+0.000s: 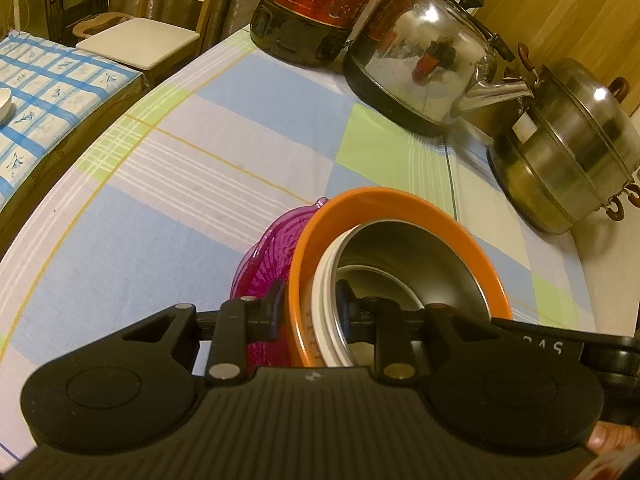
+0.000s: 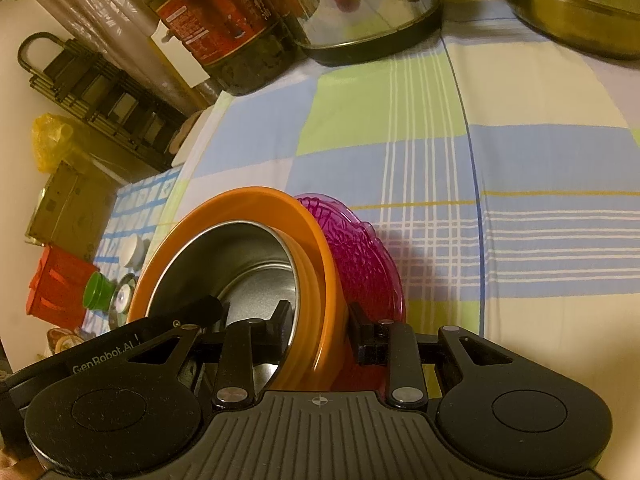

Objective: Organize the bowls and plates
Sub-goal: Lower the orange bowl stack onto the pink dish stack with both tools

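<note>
Left wrist view
- Left hand-held gripper (image 1: pixel 308 312): clamped on the near edge of the stack, one finger outside the orange rim, the other inside the metal bowl.
- Metal bowl (image 1: pixel 424 256): nested in the orange bowl (image 1: pixel 400 200), white band at its rim, tipped up on edge, mouth facing the gripper.
- Purple plate (image 1: pixel 272 248): pressed against the orange bowl's back, just left of the fingers, translucent and patterned.
- Bench (image 1: pixel 200 160): checked cloth in blue, green and white, spreading out beyond the stack.
- Beyond the gripper, to the right: a steel kettle (image 1: pixel 424 52), a lidded steel pot (image 1: pixel 572 152), a dark bottle (image 1: pixel 316 4) with a red label.
- Right edge: part of the other gripper's black body reaches in.

Right wrist view
- Right hand-held gripper (image 2: pixel 320 324): closed across the stack's near edge, left finger inside the metal bowl (image 2: pixel 240 256), right finger against the purple plate (image 2: pixel 360 248).
- Orange bowl (image 2: pixel 316 240): sandwiched between the two, between the fingers.
- Stack: standing on edge over the bench (image 2: pixel 520 160).
- Far ahead: bottle (image 2: pixel 224 12), kettle base (image 2: pixel 360 20).
- Left, beyond the bench: red box (image 2: pixel 56 284), green-capped item (image 2: pixel 98 288).
</note>
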Motion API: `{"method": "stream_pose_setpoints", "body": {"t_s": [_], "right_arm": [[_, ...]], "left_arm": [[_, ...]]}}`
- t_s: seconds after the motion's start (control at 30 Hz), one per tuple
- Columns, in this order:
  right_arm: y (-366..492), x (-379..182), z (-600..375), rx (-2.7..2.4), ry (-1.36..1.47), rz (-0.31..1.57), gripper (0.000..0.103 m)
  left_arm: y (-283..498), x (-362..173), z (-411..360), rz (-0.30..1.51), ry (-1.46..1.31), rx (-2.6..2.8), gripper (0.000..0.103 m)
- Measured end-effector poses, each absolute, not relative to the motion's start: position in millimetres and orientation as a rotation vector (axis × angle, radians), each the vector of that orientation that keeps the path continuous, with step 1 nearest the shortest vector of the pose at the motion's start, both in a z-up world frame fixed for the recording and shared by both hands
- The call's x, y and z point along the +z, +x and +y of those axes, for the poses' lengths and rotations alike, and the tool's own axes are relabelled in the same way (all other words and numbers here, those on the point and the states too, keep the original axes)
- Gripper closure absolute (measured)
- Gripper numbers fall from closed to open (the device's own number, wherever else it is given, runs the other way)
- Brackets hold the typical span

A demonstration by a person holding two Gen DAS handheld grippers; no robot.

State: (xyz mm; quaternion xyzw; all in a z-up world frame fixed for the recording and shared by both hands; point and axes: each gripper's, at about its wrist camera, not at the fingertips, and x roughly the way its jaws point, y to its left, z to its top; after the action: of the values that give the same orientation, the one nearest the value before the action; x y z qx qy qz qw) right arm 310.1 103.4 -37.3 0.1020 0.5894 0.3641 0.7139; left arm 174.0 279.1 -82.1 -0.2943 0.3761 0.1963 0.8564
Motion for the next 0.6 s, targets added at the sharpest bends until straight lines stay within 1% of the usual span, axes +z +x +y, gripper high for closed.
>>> {"method": "stream_pose_setpoints", "body": {"t_s": [0.1, 0.17, 0.27, 0.47, 0.6], "right_arm": [[310.8, -36.1, 103.2, 0.812, 0.231, 1.309, 0.069], [311.5, -33.8, 101.9, 0.82, 0.244, 1.303, 0.063], [313.4, -30.3, 100.0, 0.828, 0.262, 1.288, 0.057], [318.6, -24.4, 90.8, 0.822, 0.306, 1.262, 0.055], [317.5, -14.3, 86.1, 0.83, 0.294, 1.21, 0.054]], "left_arm": [[172.6, -81.1, 280.0, 0.784, -0.627, 0.411, 0.08], [170.9, -79.8, 280.4, 0.774, -0.637, 0.411, 0.08], [167.1, -78.0, 281.8, 0.755, -0.659, 0.415, 0.08], [158.8, -73.4, 283.5, 0.716, -0.68, 0.42, 0.08], [153.0, -70.8, 284.0, 0.692, -0.688, 0.427, 0.079]]}}
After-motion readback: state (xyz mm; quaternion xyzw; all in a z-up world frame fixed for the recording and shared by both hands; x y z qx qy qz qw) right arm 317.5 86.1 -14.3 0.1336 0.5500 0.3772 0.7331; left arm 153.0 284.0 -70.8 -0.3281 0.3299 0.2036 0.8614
